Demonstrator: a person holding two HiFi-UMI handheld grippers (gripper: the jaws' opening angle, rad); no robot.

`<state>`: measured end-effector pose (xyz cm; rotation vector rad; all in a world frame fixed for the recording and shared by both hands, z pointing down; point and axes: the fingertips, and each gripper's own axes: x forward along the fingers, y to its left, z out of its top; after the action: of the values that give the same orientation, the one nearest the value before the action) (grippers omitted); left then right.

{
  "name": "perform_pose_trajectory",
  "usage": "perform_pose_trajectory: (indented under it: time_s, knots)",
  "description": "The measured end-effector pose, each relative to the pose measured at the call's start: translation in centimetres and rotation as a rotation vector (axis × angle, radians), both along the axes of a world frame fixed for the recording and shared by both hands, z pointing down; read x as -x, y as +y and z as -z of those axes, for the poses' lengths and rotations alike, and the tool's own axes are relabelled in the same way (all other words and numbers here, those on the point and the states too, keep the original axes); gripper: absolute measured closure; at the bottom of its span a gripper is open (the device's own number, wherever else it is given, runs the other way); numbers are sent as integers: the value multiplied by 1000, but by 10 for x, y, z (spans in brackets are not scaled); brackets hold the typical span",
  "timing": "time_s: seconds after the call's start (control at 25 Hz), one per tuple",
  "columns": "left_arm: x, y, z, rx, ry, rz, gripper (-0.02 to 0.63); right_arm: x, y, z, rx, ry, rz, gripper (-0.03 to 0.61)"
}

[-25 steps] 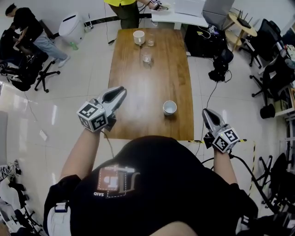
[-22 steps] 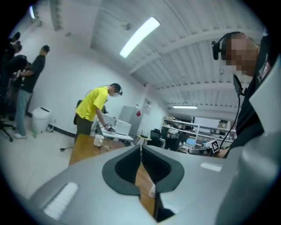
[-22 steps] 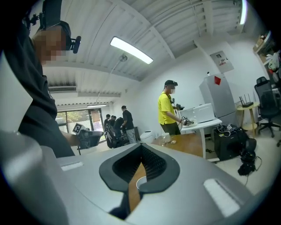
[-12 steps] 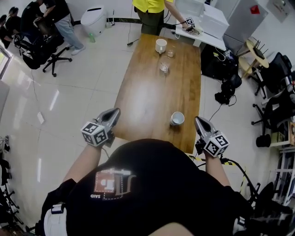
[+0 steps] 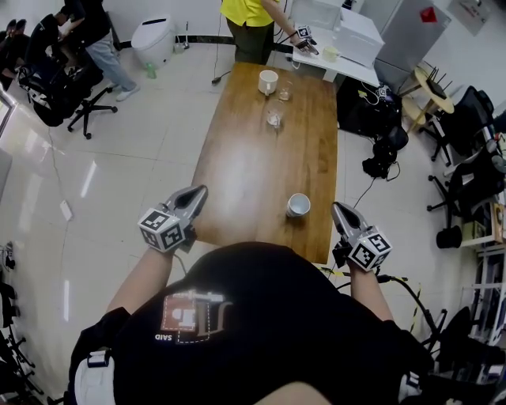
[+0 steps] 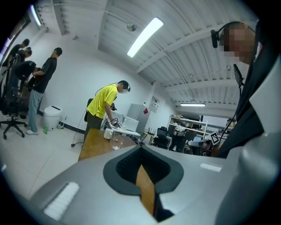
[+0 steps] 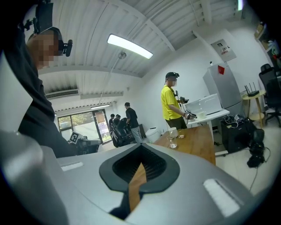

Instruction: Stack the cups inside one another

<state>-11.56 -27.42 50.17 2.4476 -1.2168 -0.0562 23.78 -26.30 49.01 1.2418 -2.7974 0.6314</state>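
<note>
A long wooden table (image 5: 253,170) carries a white cup (image 5: 298,205) near its front right edge. At the far end stand a white mug (image 5: 268,81) and two clear glass cups (image 5: 273,119) (image 5: 285,92). My left gripper (image 5: 198,194) hangs shut and empty beside the table's near left corner. My right gripper (image 5: 340,210) looks shut and empty just off the near right corner, right of the white cup. The left gripper view looks past its shut gripper (image 6: 141,147) along the table to the mug (image 6: 108,133) and a glass (image 6: 117,142). The right gripper view shows its gripper (image 7: 141,146), a glass (image 7: 172,141) and the mug (image 7: 173,132).
A person in a yellow shirt (image 5: 249,20) stands at the table's far end by a white desk (image 5: 340,47). Black bags and cables (image 5: 379,150) lie on the floor to the right. Office chairs (image 5: 67,87) and seated people are at the far left.
My left gripper has drawn back and down from over the table's left edge to its near left corner. The right gripper has shifted a little toward the table. The head view now shows more of the far end.
</note>
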Motion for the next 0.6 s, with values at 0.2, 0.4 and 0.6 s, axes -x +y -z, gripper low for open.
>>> perform_pose_trajectory:
  time_s: [0.2,0.4,0.6]
  knots:
    - [-11,-3,4,-17,-11,-32,612,-11,2,-1,12,34,-26,566]
    - [-15,-5,4,-13,-14,-48,611,-13,4,-2,13,41,-32,566]
    - [-9,-5,9,-10,-20,-65,611,-5,4,0,15,49,-27,566]
